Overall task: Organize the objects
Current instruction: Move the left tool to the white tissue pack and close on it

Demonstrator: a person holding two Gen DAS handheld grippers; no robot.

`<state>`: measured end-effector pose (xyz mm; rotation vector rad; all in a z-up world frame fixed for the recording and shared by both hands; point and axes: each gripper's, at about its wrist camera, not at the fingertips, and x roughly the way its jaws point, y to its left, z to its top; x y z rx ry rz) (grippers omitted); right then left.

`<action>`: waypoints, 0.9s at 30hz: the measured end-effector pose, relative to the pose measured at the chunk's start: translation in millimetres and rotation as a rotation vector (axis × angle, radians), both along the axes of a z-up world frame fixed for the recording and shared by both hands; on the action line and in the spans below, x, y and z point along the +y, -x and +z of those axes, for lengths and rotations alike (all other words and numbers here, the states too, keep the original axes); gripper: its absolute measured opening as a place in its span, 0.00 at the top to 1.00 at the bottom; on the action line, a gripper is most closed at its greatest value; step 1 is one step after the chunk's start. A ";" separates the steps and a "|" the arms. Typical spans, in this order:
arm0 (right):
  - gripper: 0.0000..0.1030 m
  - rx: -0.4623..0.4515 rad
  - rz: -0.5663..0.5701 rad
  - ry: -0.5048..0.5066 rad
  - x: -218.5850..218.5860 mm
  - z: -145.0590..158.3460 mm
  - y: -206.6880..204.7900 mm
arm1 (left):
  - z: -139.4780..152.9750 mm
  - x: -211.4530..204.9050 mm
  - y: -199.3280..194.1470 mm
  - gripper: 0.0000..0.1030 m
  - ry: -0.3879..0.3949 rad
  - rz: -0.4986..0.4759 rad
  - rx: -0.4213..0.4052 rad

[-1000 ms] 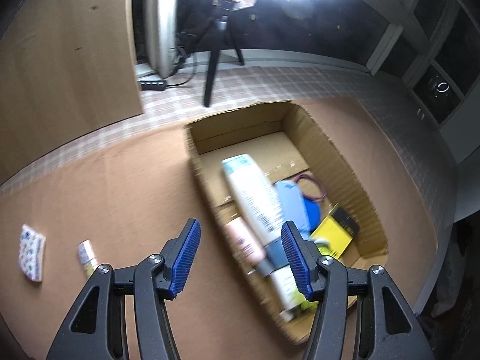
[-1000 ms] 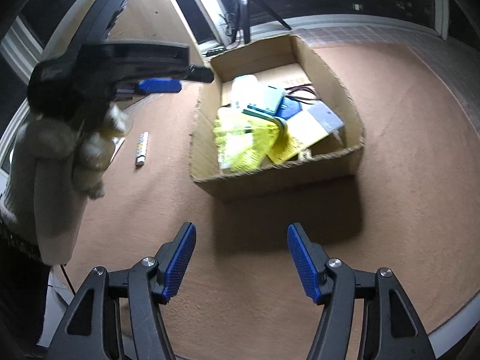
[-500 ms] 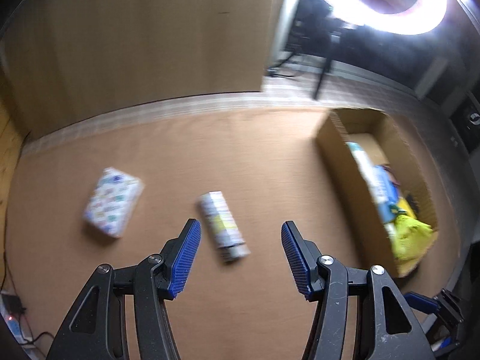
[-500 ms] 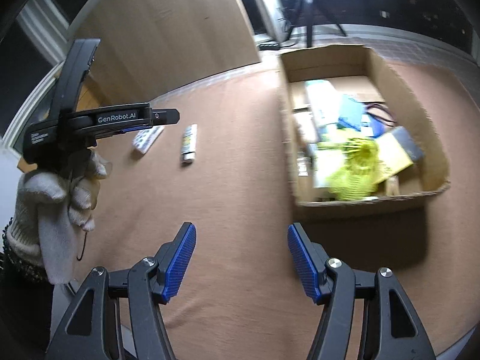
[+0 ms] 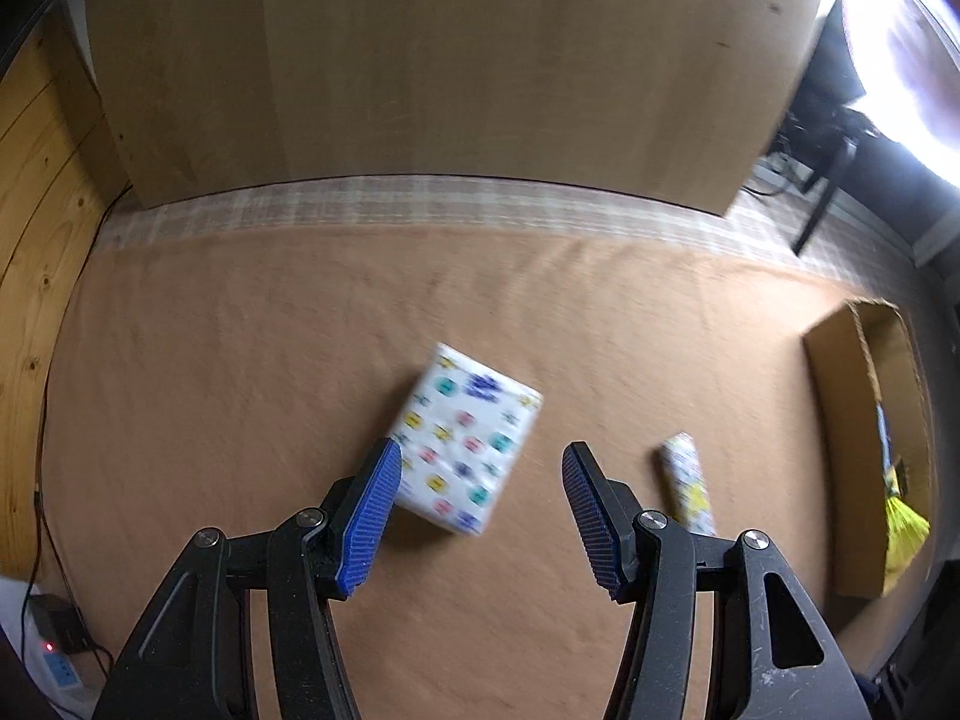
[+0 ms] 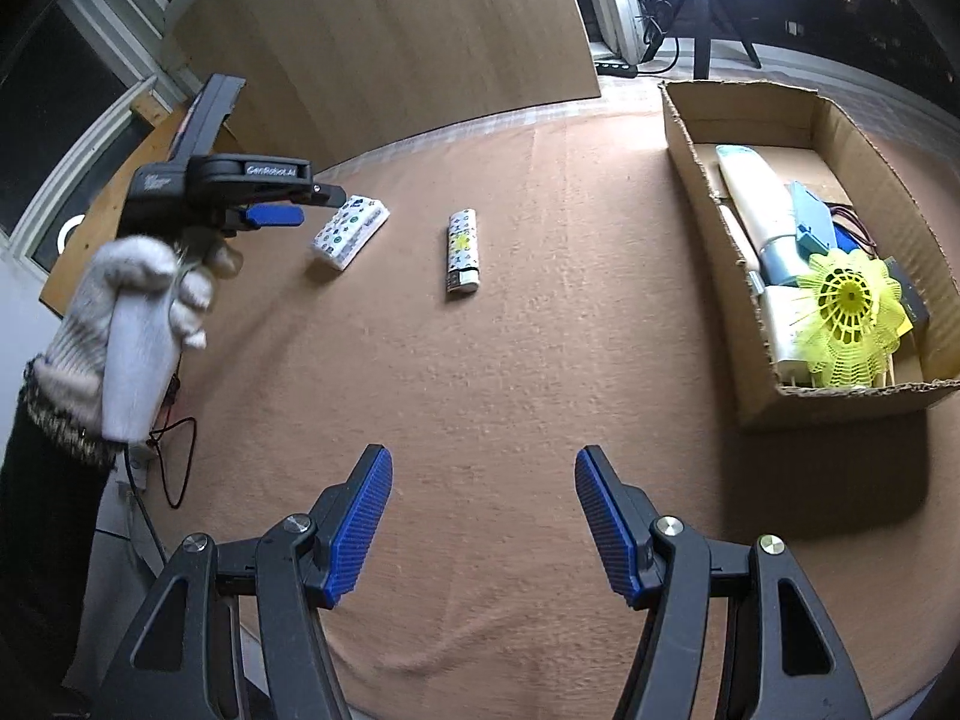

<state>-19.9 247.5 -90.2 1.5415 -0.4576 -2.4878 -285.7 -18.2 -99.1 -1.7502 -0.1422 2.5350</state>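
Observation:
A white tissue pack with coloured dots (image 5: 465, 443) lies on the brown table cloth, just ahead of my open, empty left gripper (image 5: 480, 516); it also shows in the right wrist view (image 6: 349, 230). A small patterned tube (image 5: 689, 483) lies to its right, also in the right wrist view (image 6: 462, 252). A cardboard box (image 6: 708, 192) at the right holds a white bottle (image 6: 753, 204), a yellow shuttlecock (image 6: 852, 318) and other items. My right gripper (image 6: 483, 525) is open and empty above bare cloth. The left gripper (image 6: 273, 204) hovers over the tissue pack.
A wooden panel (image 5: 450, 72) stands behind the table. A tripod (image 6: 705, 18) and power strip (image 6: 618, 67) sit at the back. A cable (image 6: 174, 450) hangs off the table's left edge. The box also shows at the right of the left wrist view (image 5: 840, 450).
My left gripper has swung left from above the box to the tissue pack. The right gripper view has also turned left, so the box sits further right.

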 end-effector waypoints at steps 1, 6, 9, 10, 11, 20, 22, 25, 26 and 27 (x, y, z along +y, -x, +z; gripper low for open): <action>0.42 -0.001 0.000 -0.001 -1.3 -0.4 0.6 | -3.1 -3.3 5.0 0.42 -0.001 0.007 -0.006; 0.42 -0.013 -0.004 -0.010 -7.8 -0.2 -0.9 | -21.1 -22.3 28.5 0.42 -0.055 0.029 -0.050; 0.42 -0.022 -0.010 -0.015 -9.4 -1.2 -1.8 | -27.3 -30.0 38.8 0.42 -0.083 0.045 -0.056; 0.42 -0.026 -0.012 -0.016 -9.6 -1.8 -2.1 | -31.0 -31.3 42.0 0.42 -0.105 0.040 -0.068; 0.42 -0.030 -0.014 -0.018 -9.7 -2.3 -2.3 | -32.9 -31.6 43.3 0.42 -0.115 0.037 -0.073; 0.42 -0.031 -0.010 -0.019 -7.9 -2.8 -0.8 | -37.9 -27.3 28.3 0.67 -0.170 -0.011 -0.060; 0.42 -0.024 -0.008 -0.012 -7.0 -1.6 0.8 | -37.5 -25.2 19.2 0.68 -0.171 -0.016 -0.054; 0.42 -0.017 0.000 -0.005 -5.7 -0.7 3.8 | -38.3 -19.6 -1.4 0.69 -0.181 -0.023 -0.043; 0.42 -0.016 0.006 -0.003 -5.3 -0.8 4.8 | -38.7 -15.7 -10.4 0.69 -0.181 -0.033 -0.037; 0.42 -0.014 0.009 -0.002 -4.6 -0.7 5.8 | -38.8 -13.2 -15.8 0.69 -0.179 -0.037 -0.031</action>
